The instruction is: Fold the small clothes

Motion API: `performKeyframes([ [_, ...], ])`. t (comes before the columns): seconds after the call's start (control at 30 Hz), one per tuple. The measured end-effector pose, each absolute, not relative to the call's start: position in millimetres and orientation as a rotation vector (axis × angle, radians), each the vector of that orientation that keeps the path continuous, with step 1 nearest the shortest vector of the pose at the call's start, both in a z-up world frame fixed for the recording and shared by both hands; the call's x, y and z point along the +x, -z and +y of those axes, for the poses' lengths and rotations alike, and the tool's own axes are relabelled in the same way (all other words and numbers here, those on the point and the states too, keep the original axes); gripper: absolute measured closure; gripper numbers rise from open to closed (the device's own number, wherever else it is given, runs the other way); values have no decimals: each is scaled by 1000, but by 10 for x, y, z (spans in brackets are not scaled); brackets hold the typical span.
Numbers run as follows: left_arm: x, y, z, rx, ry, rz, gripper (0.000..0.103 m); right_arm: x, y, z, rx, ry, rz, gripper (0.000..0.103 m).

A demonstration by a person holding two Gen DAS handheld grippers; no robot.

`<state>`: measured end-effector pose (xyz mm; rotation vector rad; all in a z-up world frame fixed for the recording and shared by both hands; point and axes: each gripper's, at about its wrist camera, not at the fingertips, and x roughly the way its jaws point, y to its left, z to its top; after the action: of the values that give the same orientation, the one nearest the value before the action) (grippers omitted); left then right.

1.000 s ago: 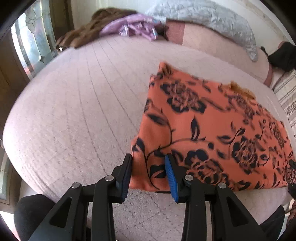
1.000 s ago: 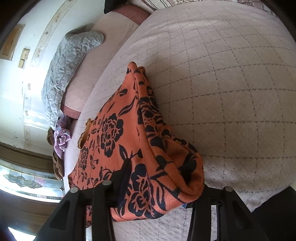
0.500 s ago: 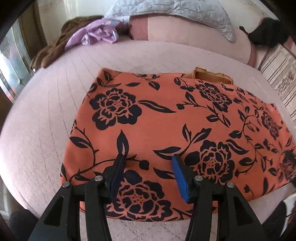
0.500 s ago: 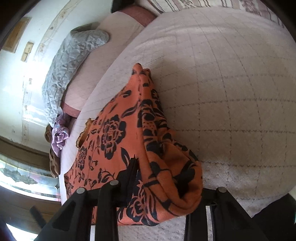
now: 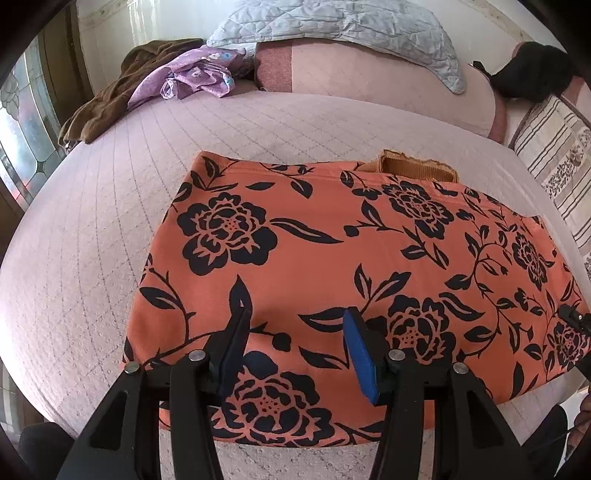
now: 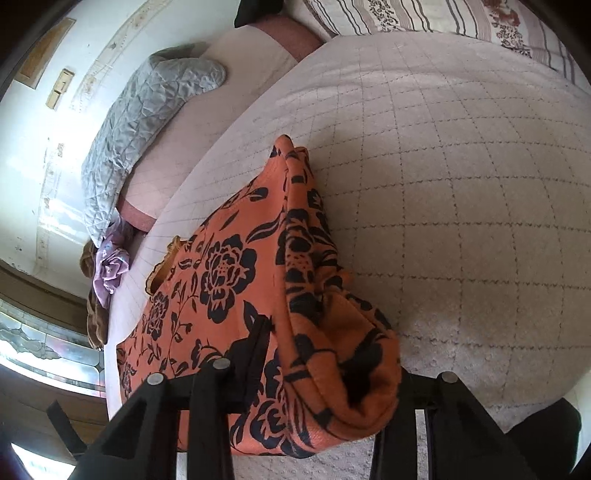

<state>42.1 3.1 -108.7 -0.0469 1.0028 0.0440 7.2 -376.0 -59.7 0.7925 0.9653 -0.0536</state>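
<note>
Left tongs (image 5: 295,332) gape over orange garment (image 5: 332,266); right tongs (image 6: 332,373) seemingly clamp its fold.

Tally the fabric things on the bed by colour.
Orange floral garment: 1
Purple garment: 1
Brown garment: 1
Grey quilt: 1
Black item: 1
Striped pillow: 1
Total: 6

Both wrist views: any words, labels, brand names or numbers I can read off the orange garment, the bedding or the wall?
None can be read.
Orange floral garment: black flower print only; no tag or label shows.
Striped pillow: stripes and flower pattern, no lettering.
Wall plates: blank at this size.
Left gripper: no markings visible.
</note>
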Motion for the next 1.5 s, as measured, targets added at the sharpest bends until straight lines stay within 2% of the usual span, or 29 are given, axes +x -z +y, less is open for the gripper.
performKeyframes([
  [0.27,445,1108,58,-61,-35,1003,50,59,620,-3756,798,90,966,57],
  [0.47,456,1120,86,-69,-37,1003,50,94,590,-3676,725,105,989,59],
  [0.67,457,1104,85,-66,-42,1003,50,80,604,-3683,755,94,980,55],
  [0.83,448,1089,38,-55,-41,1000,50,94,608,-3614,702,84,989,55],
  [1.0,450,1121,-7,-47,-33,1006,50,110,582,-3588,649,87,998,64],
  [1.13,450,1151,-15,-46,-32,1007,50,99,562,-3578,640,93,1001,64],
  [1.23,460,1143,3,-54,-29,1007,50,90,561,-3596,666,89,1000,59],
  [1.3,473,1140,20,-60,-30,1008,50,89,561,-3592,671,80,999,50],
  [1.37,488,1144,34,-59,-29,1007,50,99,551,-3558,654,82,999,49],
  [1.43,488,1145,35,-60,-29,1007,50,124,540,-3501,616,86,1007,53],
  [1.47,488,1140,38,-61,-29,1007,50,136,535,-3477,598,89,1010,62],
  [1.5,486,1133,42,-63,-29,1007,50,147,532,-3461,583,89,1016,68],
])
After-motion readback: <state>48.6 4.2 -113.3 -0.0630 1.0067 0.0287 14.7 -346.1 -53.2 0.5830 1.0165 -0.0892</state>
